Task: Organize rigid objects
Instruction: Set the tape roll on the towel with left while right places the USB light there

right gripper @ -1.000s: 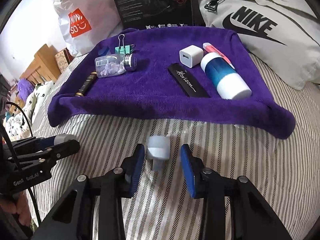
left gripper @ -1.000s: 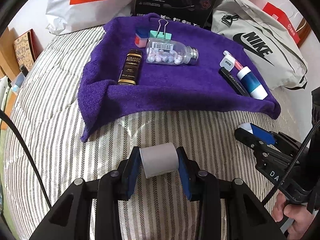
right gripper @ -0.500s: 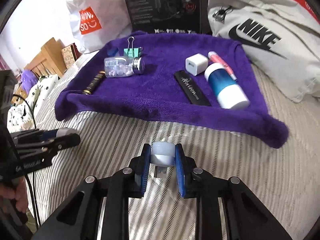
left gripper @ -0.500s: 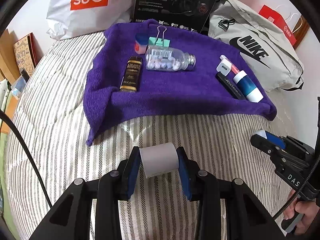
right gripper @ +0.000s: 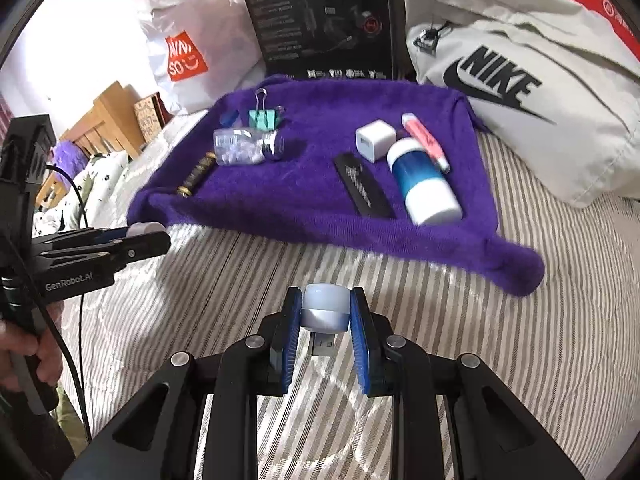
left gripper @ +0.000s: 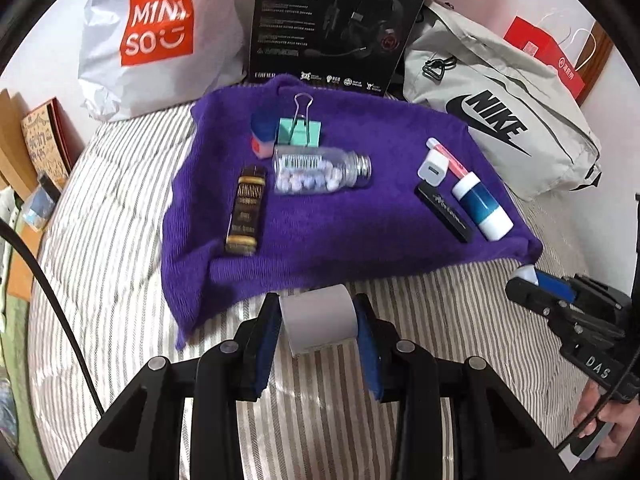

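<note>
From the left wrist camera, the left gripper (left gripper: 318, 322) is closed on a pale grey cylinder (left gripper: 318, 318), held above a striped bedspread (left gripper: 120, 216) just in front of a purple towel (left gripper: 360, 216), which carries a clear pill bottle (left gripper: 320, 170), a mint binder clip (left gripper: 300, 128) and a blue-and-white bottle (left gripper: 482, 210). From the right wrist camera, the right gripper (right gripper: 325, 312) is clamped on a small white USB plug (right gripper: 324, 308), its metal end pointing down, near the towel's front edge, with a white charger cube (right gripper: 375, 140) lying on the towel beyond.
</note>
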